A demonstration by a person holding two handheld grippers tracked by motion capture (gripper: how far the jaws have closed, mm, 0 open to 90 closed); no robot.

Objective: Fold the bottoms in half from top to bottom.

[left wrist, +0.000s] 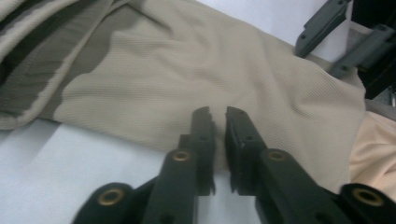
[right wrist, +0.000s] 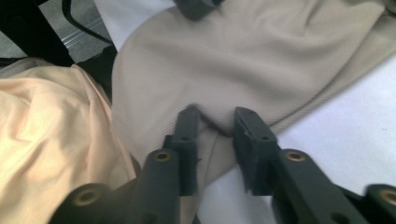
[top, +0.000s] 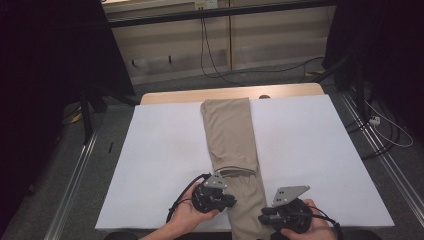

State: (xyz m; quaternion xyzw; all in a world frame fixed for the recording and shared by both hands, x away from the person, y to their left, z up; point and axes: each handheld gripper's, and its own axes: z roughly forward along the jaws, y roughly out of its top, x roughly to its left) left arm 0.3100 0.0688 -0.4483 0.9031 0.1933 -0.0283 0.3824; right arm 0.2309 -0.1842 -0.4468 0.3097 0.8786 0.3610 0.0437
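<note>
Beige trousers point(top: 230, 135) lie folded lengthwise down the middle of the white table point(top: 310, 150), their waist end nearest me. My left gripper point(top: 232, 201) sits at the left edge of the waist end. In the left gripper view its jaws point(left wrist: 219, 116) stand almost together, pinching the cloth edge point(left wrist: 187, 70). My right gripper point(top: 262, 217) is at the right edge of the waist end. In the right gripper view it point(right wrist: 215, 116) is open, and a raised fold of the beige cloth point(right wrist: 257, 56) lies in the gap between its jaws.
A wooden strip point(top: 230, 93) borders the table's far edge. Cables point(top: 210, 55) run over the grey floor behind it, and metal rails point(top: 75, 175) flank both sides. A person's peach-coloured garment point(right wrist: 46, 140) hangs at the near edge.
</note>
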